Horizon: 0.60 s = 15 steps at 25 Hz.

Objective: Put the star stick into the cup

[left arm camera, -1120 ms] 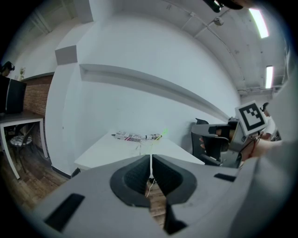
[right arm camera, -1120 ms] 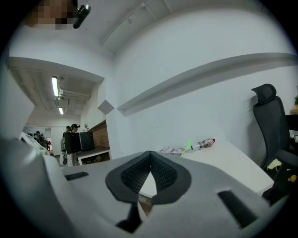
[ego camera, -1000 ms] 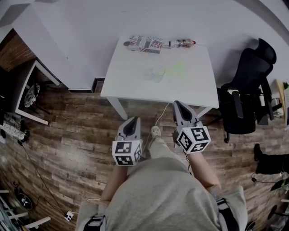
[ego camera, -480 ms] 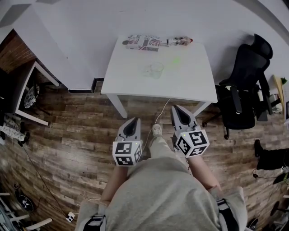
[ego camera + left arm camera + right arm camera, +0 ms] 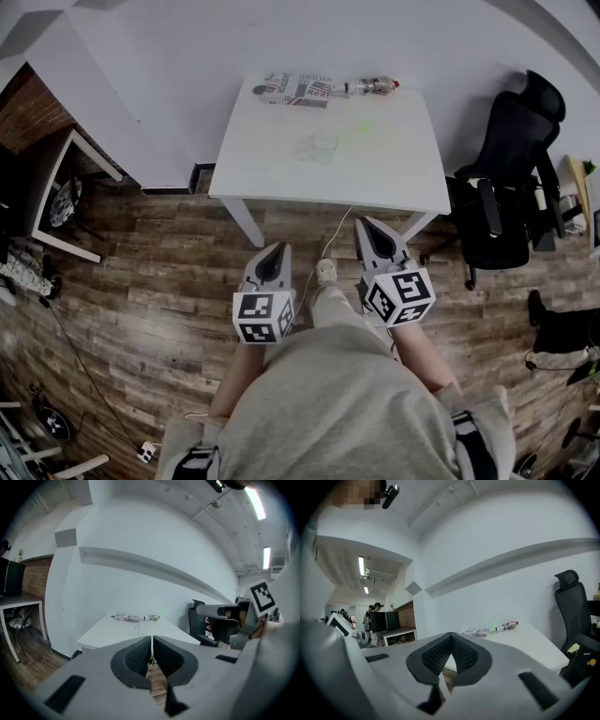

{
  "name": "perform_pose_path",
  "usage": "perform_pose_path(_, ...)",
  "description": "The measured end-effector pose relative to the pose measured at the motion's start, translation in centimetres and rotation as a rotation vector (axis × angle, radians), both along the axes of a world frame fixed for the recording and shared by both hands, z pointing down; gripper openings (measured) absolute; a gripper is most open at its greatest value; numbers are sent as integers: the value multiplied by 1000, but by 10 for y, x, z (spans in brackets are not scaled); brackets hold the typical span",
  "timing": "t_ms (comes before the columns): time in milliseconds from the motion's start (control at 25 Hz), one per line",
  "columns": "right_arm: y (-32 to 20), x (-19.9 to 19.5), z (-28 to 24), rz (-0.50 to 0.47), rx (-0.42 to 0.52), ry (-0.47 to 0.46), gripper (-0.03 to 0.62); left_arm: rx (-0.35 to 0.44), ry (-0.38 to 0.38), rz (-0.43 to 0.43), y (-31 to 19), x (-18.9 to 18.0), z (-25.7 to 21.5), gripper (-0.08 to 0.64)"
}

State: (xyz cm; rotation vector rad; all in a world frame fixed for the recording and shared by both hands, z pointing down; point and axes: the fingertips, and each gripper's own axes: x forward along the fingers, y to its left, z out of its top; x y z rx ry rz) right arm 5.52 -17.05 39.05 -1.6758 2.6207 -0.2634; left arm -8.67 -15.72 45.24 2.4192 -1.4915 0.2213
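Note:
A clear cup (image 5: 323,146) stands near the middle of the white table (image 5: 281,183). The thin green star stick (image 5: 362,127) lies just right of it and behind it; it also shows far off as the green stick (image 5: 161,614) and the same stick (image 5: 494,626). Both grippers hang over the wooden floor, short of the table's front edge and well away from cup and stick. The left gripper (image 5: 274,253) is shut and empty, as is the right gripper (image 5: 367,226). Their jaws meet with nothing between them in the left gripper (image 5: 152,638) and the right gripper (image 5: 450,635).
A printed magazine (image 5: 296,89) and a lying bottle (image 5: 373,86) sit along the table's far edge by the wall. A black office chair (image 5: 511,173) stands right of the table, a side desk (image 5: 58,178) at the left. A cable (image 5: 330,242) runs under the table.
The right gripper has shifted slightly, down and left in the head view. The left gripper has stayed in place. Both jaws remain shut.

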Motion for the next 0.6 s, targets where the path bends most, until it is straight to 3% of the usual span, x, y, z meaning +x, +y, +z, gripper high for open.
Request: perform_pose_path(600,-12,0,-1,-16,3,-14,-5,-13,-3,-10,-7,1,4,14)
